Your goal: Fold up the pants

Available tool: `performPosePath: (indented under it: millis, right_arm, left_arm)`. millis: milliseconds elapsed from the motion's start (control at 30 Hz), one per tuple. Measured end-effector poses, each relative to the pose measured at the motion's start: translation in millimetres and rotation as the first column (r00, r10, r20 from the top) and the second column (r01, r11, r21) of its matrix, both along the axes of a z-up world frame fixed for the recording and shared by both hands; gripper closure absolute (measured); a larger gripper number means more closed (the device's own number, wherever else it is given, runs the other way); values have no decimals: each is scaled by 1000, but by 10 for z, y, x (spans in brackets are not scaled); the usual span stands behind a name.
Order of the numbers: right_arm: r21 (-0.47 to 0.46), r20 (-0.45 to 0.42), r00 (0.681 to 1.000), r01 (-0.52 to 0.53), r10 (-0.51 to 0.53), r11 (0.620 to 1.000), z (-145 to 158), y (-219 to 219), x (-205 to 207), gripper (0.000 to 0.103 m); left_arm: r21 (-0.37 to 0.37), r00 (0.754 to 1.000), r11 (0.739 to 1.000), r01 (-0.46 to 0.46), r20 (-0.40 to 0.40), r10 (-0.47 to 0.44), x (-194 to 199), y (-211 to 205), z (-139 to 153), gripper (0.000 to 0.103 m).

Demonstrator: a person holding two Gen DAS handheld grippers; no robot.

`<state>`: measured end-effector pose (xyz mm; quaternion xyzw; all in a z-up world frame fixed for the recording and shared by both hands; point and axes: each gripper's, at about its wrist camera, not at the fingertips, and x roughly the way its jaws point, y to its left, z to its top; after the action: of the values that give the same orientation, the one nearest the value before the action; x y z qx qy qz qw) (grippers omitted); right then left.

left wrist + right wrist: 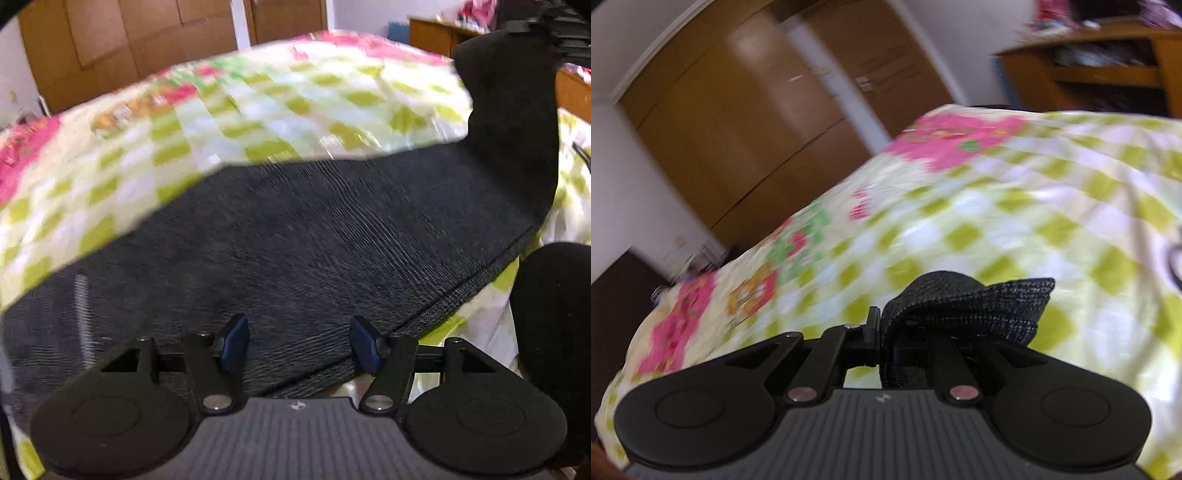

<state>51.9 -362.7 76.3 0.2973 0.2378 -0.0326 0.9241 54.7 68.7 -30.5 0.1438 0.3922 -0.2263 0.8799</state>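
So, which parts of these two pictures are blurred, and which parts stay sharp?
Left wrist view: the checked bedsheet is smeared, the pants weave fairly sharp. Right wrist view: the wardrobe and sheet streak with motion, while the right gripper and its pinched fabric stay crisp.

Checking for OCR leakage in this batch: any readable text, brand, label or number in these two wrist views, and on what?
None readable.
Left gripper body: small white emblem, a logo, not letters.
Right gripper body: same emblem.
Pants, bedsheet, wardrobe: no text visible; views are motion-blurred.
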Motion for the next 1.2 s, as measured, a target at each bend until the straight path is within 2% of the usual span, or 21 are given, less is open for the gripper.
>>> performPosePath:
  millis: [67, 100, 167, 267, 433, 533, 633, 700, 767, 867, 900, 1000, 1033, 1100, 1200]
  right_arm:
    - [-17, 12, 996, -83, 84, 996, 75, 289, 115, 96]
    - [-38, 14, 992, -127, 128, 991, 109, 443, 172, 96]
    - [-78, 16, 976, -214, 216, 974, 154, 761, 262, 96]
    - [-114, 3, 940, -340, 342, 934, 159, 1225, 396, 96]
    - [-100, -27, 886, -464, 463, 880, 70, 1715, 550, 96]
    - [-148, -70, 856, -516, 512, 844, -21, 2030, 599, 96]
    - [-209, -97, 823, -567, 560, 797, -121, 2358, 621, 96]
    - [-254, -128, 790, -611, 600, 750, -205, 2633, 603, 96]
    - [-342, -177, 745, -659, 643, 670, -355, 2977, 522, 96]
    - [-517, -253, 678, -697, 690, 496, -666, 3463, 326, 96]
    - [-540, -278, 666, -704, 692, 461, -759, 3546, 286, 96]
    - [-573, -309, 658, -705, 687, 418, -927, 3641, 193, 95]
    - [-580, -310, 659, -702, 685, 414, -942, 3631, 173, 95]
    - [-538, -297, 664, -710, 686, 454, -908, 3596, 224, 93]
    - [-415, -269, 689, -713, 673, 565, -811, 3426, 344, 91]
  left_arm:
    - [-15, 999, 999, -41, 24, 41, -4, 124, 40, 30]
    - [-21, 998, 998, -63, -6, 63, 25, 194, 1, 30]
    - [16, 997, 999, -42, -70, 43, 61, 235, -155, 30]
    - [43, 999, 999, 4, -45, -2, -51, 259, -169, 30]
    - [-16, 998, 998, -59, -11, 59, -74, 456, -141, 30]
    - [-43, 995, 994, -101, 7, 101, -83, 622, -120, 30]
    - [-68, 991, 989, -133, -6, 132, -91, 778, -153, 29]
    - [-77, 990, 987, -140, -6, 140, -138, 828, -165, 29]
    - [-68, 990, 988, -141, 5, 142, -189, 837, -166, 29]
    - [-63, 989, 988, -144, 13, 145, -259, 870, -169, 29]
    - [-68, 989, 987, -145, 11, 146, -270, 878, -173, 29]
    - [-83, 989, 985, -149, 12, 150, -294, 896, -178, 29]
    - [-88, 988, 985, -151, 13, 152, -289, 899, -179, 29]
    - [-102, 988, 983, -153, 13, 156, -288, 909, -171, 29]
    - [-121, 988, 981, -152, 18, 155, -302, 938, -159, 29]
